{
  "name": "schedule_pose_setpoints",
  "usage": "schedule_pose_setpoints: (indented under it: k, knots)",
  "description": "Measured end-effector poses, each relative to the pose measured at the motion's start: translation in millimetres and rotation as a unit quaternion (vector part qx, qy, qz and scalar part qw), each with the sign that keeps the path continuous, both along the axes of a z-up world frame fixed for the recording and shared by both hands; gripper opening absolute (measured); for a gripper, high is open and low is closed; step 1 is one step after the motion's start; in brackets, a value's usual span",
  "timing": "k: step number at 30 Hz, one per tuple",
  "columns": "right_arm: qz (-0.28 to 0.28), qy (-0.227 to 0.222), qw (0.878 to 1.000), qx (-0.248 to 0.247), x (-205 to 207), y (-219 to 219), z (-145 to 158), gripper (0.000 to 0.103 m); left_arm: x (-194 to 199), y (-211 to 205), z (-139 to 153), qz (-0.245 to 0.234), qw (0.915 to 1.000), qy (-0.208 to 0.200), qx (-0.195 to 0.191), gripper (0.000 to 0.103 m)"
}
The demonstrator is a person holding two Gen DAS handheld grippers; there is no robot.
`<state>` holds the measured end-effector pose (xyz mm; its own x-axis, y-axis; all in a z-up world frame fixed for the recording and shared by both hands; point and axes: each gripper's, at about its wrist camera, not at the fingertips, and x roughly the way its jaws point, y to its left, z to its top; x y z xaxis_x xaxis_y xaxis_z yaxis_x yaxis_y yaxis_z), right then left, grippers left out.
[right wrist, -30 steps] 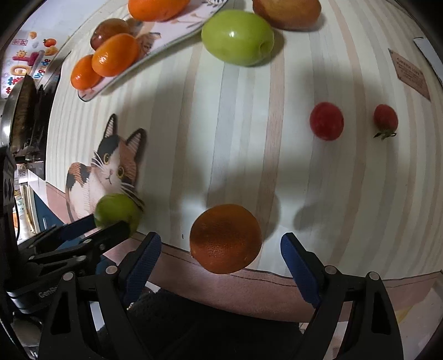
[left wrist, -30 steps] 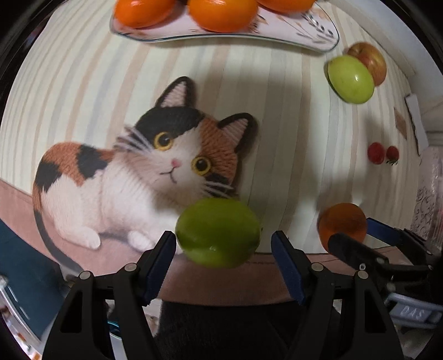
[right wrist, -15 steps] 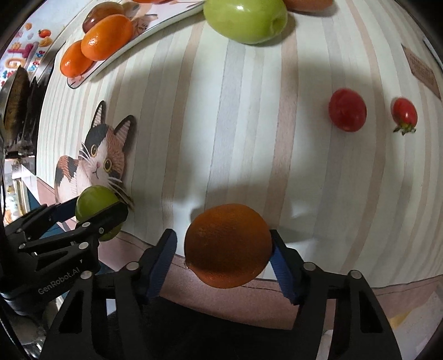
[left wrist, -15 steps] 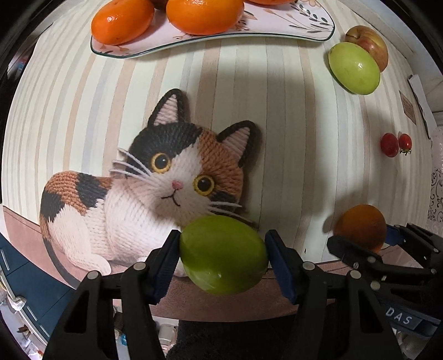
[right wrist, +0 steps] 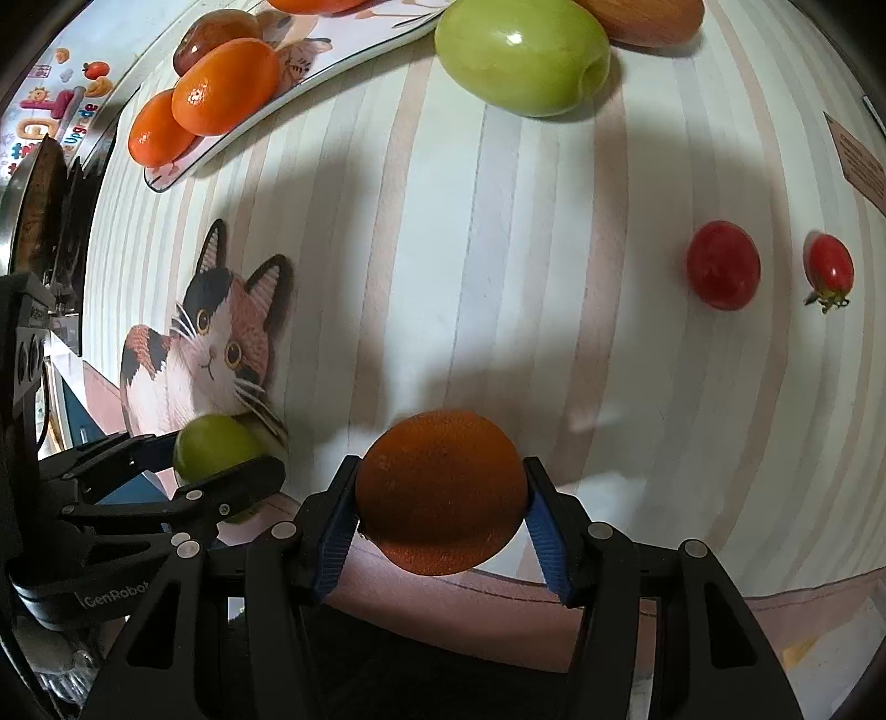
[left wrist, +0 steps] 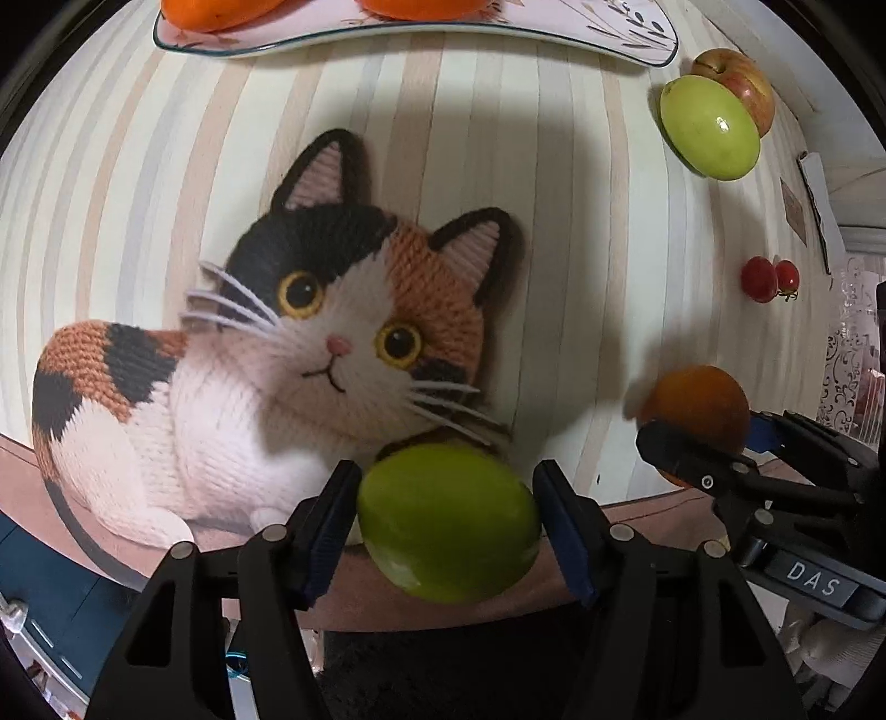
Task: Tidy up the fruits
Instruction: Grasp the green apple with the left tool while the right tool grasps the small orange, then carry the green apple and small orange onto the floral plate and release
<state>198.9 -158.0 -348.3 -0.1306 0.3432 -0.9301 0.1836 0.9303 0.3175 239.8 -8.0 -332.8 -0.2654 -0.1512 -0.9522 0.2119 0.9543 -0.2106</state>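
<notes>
Because both fruits sit at the near edge of the striped counter (right wrist: pixel 498 249), each is taken squarely across its widest part: the left gripper (left wrist: pixel 446 518) has its fingers pressed on the green fruit (left wrist: pixel 448 520), though they are easing open slightly, and the right gripper (right wrist: pixel 440 515) clamps the orange (right wrist: pixel 440 490). Ahead lies the plate (right wrist: pixel 332 50) of oranges (probably the orange's destination), with another green fruit (right wrist: pixel 520 52) beside it.

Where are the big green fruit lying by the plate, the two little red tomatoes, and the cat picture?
Big green fruit (right wrist: pixel 523 52): right wrist view, on its shiny top.
Rounder tomato (right wrist: pixel 722 265): right wrist view, its middle.
Stemmed tomato (right wrist: pixel 829 268): right wrist view, its red skin.
Cat picture (left wrist: pixel 338 310): left wrist view, its face.
</notes>
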Motion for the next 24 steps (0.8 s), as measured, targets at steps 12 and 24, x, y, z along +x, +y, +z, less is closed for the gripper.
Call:
schedule_pose_setpoints:
  k: [12,24]
  knots:
    - [-0.001,0.004,1.0,0.005,5,-1,-2,0.059,-2,-10,3,-0.004,0.9998,-0.012,0.017,0.06]
    - [-0.011,-0.025,0.999,0.022,25,-3,15,0.059,18,-4,45,0.024,0.9981,-0.057,0.011,0.06]
